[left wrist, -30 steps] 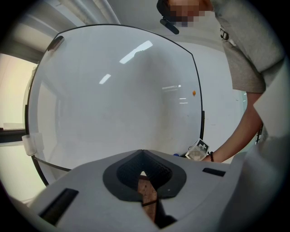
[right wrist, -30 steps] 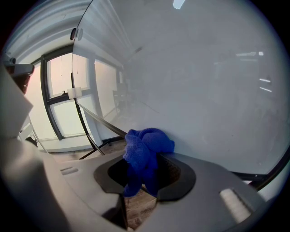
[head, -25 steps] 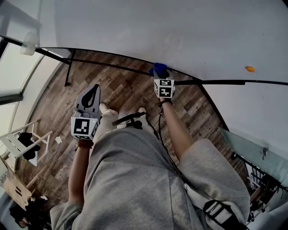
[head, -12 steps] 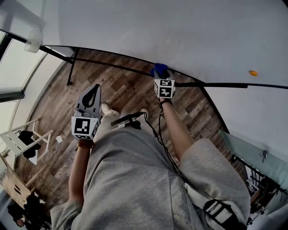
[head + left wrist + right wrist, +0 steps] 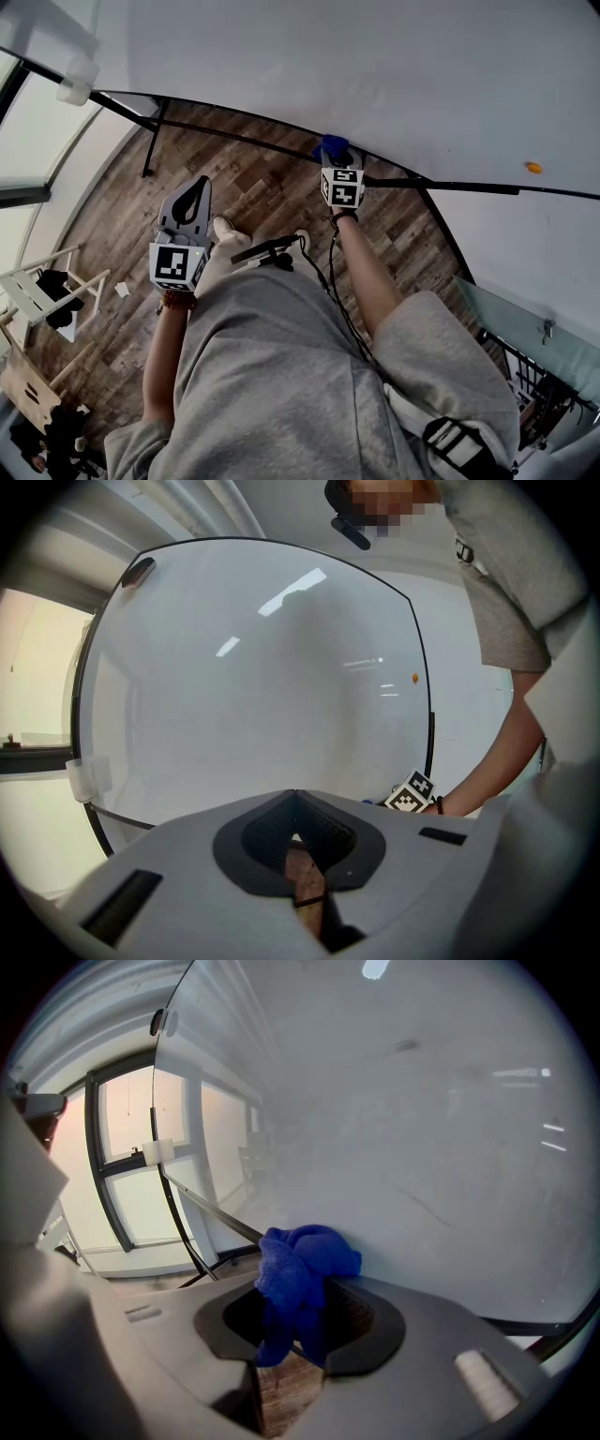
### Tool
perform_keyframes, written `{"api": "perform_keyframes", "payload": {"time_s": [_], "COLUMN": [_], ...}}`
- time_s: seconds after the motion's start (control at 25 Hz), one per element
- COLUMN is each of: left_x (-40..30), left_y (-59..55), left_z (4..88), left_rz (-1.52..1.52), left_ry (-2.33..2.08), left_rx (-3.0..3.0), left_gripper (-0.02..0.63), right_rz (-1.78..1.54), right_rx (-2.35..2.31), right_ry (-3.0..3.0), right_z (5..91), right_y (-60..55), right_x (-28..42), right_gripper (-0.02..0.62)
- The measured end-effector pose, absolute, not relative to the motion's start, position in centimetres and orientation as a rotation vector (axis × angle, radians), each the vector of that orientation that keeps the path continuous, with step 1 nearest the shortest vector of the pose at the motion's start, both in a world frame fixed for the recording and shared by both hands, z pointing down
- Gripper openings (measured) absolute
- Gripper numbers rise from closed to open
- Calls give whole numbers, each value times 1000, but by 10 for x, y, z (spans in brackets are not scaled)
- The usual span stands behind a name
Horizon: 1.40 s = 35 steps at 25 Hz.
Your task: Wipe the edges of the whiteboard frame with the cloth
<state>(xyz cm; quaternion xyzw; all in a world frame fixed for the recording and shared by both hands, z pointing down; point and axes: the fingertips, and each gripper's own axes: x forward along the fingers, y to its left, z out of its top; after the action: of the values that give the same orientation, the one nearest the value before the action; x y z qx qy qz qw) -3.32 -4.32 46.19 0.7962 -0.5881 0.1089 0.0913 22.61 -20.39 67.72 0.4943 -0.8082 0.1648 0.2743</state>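
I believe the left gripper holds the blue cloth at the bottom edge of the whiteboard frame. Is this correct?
Not quite. The right gripper holds the blue cloth, its jaws shut on it, as the right gripper view shows. The left gripper is shut on nothing. The rest stands: the cloth is at the bottom edge of the whiteboard frame.

Quick tally now: one whiteboard (image 5: 328, 66), one blue cloth (image 5: 330, 143), two tongs, left tongs (image 5: 194, 186) and right tongs (image 5: 337, 161), two marker cubes, left cube (image 5: 176, 265) and right cube (image 5: 343, 187), one orange dot (image 5: 533, 168) on the board, one white block (image 5: 77, 80) on its frame.
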Motion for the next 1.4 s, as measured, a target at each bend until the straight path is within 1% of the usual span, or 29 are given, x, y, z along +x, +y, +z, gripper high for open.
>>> {"api": "perform_keyframes", "payload": {"time_s": [0.8, 1.08, 1.4], "left_x": [-106, -135, -136], "left_y": [-34, -29, -46], "left_z": [464, 469, 469], "left_rz": [315, 324, 336], "left_ry": [-1754, -1728, -1753], "left_rx": [2351, 2370, 2358], "left_gripper": [9, 9, 9], "right_rz": [460, 455, 509], "right_rx": [1358, 1389, 1417], "right_ry": [-2148, -2117, -2123], "right_z": [677, 678, 677], "right_y": [-210, -211, -212], "right_x": [169, 166, 160], "right_gripper": [144, 144, 144]}}
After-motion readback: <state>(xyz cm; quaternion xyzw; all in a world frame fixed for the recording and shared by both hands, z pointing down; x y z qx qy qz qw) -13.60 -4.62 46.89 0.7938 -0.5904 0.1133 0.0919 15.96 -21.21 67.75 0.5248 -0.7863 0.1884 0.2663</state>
